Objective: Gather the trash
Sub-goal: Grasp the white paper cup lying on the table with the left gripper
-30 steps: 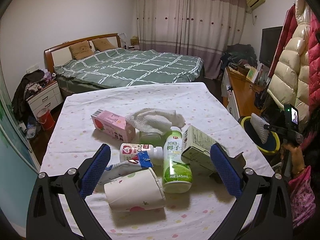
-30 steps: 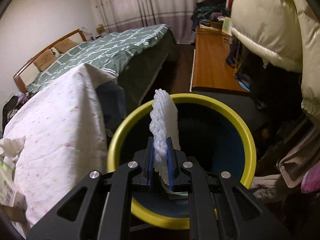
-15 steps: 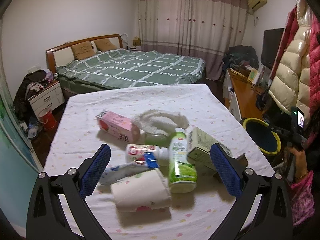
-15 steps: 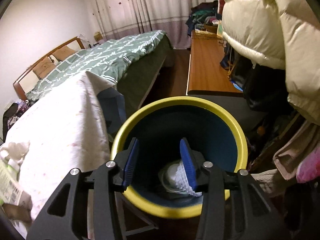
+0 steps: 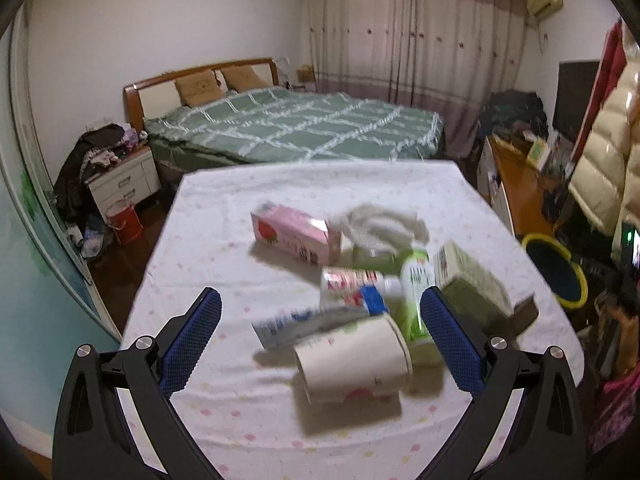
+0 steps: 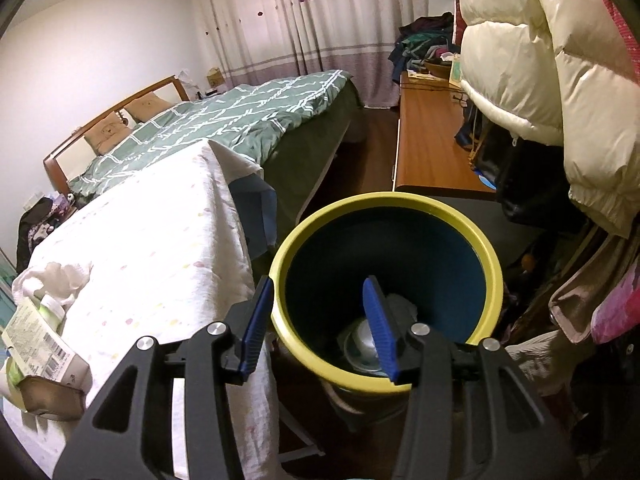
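While my right gripper (image 6: 320, 322) hangs over the round yellow-rimmed, dark blue trash bin (image 6: 486, 258), its blue-padded jaws stand apart with nothing between them. Down in the bin I see a pale crumpled scrap (image 6: 402, 306) and a shiny rounded piece (image 6: 360, 344), half hidden by one finger. My left gripper (image 5: 320, 332) is spread wide above the white dotted tablecloth (image 5: 224, 240), holding nothing. The trash there is blurred: a pink carton (image 5: 294, 234), a white paper cup (image 5: 352, 358), a green bottle (image 5: 414, 292) partly behind a pad, a green box (image 5: 472, 284).
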Available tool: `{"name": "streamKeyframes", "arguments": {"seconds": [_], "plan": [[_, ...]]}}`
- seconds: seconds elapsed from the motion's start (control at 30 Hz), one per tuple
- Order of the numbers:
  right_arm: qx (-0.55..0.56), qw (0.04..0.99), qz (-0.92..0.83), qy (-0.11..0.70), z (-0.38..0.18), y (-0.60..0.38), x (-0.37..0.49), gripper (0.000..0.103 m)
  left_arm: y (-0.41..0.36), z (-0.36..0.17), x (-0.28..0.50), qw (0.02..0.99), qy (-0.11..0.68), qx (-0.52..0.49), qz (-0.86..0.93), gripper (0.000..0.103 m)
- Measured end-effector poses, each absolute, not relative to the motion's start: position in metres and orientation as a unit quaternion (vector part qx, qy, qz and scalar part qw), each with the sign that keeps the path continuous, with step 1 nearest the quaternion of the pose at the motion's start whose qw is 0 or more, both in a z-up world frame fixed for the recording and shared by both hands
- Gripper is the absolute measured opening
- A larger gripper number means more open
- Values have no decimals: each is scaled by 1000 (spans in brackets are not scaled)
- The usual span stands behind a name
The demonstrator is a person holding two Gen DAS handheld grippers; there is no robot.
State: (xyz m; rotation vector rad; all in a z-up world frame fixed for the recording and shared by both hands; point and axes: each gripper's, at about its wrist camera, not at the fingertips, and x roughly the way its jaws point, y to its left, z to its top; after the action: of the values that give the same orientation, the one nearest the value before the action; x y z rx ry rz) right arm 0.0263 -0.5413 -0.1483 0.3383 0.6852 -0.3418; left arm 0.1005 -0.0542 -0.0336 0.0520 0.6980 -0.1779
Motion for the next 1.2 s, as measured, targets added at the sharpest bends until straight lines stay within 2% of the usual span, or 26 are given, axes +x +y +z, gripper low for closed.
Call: {"name": "streamKeyframes", "arguments": {"seconds": [0.23,0.83,0.87,0.93,1.2], "plan": [[163,915,-157,335,-150,-538,31,45,-82,-76,98,924,375,27,-71,98],[171,911,-149,345,-159,-535,32,45,-94,-120,114,910,410,54,-34,98],[172,910,-148,346,-160,-534,32,46,-93,-121,115,909,413,53,-36,97],[171,911,-146,347,-160,-532,31,46,-92,-123,116,907,416,50,-46,86],[171,913,-140,342,-156,-530,28,45,-84,-106,104,911,401,72,-65,85]]}}
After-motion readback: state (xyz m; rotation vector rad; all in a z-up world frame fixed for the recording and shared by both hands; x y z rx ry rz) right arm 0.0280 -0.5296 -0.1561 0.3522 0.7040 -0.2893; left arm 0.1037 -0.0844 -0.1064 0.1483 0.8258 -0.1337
